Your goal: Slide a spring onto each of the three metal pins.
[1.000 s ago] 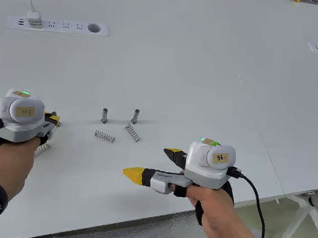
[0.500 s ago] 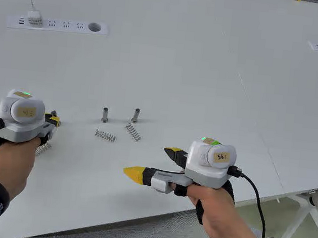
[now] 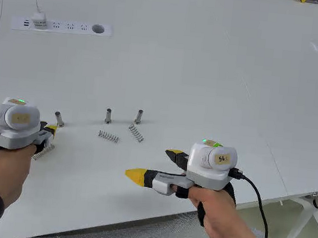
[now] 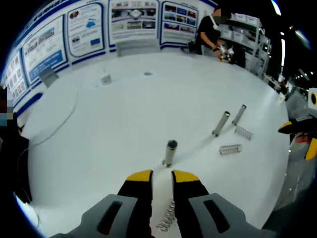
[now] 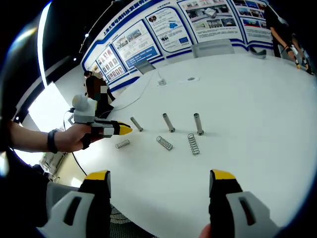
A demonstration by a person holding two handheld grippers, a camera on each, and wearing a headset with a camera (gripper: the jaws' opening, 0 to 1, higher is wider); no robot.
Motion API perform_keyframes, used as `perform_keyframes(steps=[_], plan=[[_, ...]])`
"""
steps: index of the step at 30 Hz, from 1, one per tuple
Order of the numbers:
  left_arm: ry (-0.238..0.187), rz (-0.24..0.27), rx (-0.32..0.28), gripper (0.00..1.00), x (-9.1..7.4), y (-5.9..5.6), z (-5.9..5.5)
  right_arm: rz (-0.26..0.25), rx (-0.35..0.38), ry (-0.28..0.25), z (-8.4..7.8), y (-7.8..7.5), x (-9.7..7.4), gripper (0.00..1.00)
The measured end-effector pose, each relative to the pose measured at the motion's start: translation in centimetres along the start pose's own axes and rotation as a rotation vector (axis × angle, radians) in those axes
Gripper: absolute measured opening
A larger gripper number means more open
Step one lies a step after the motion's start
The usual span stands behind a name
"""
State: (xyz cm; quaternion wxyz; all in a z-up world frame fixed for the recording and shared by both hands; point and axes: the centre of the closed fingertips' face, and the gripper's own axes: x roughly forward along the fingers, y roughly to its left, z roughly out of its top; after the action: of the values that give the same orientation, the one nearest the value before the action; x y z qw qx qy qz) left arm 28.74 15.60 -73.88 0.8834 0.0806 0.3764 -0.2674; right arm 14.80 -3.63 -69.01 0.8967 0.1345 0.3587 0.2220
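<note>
Three short metal pins stand upright on the white table: one just beyond my left gripper, two more to its right. Their shafts are bare. Two springs lie in front of the right pair, and a third spring lies on the table under the left gripper. In the left gripper view the jaws are almost together, the nearest pin just ahead of them and the spring below between them. My right gripper hovers wide open and empty at the table's front edge, facing the pins.
A white power strip with a plugged-in charger lies at the back left. The table's front edge runs just under the right gripper, with a chair base beyond the corner. A person stands far off.
My left gripper has drawn back towards me, uncovering the leftmost pin. The spring beneath it stays on the table. The right gripper has held still.
</note>
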Motion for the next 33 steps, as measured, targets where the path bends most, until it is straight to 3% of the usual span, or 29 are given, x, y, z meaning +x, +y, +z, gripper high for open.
perform_keyframes(steps=[19,33], plan=[[0.03,-0.038,-0.012,0.25,-1.7,-0.5,-2.1,0.001,-0.053,0.027,-0.3,-0.6,0.4,0.83],[0.039,-0.072,-0.008,0.35,-2.9,-1.1,-2.9,0.015,-0.082,0.044,-0.5,-0.6,0.6,0.84]])
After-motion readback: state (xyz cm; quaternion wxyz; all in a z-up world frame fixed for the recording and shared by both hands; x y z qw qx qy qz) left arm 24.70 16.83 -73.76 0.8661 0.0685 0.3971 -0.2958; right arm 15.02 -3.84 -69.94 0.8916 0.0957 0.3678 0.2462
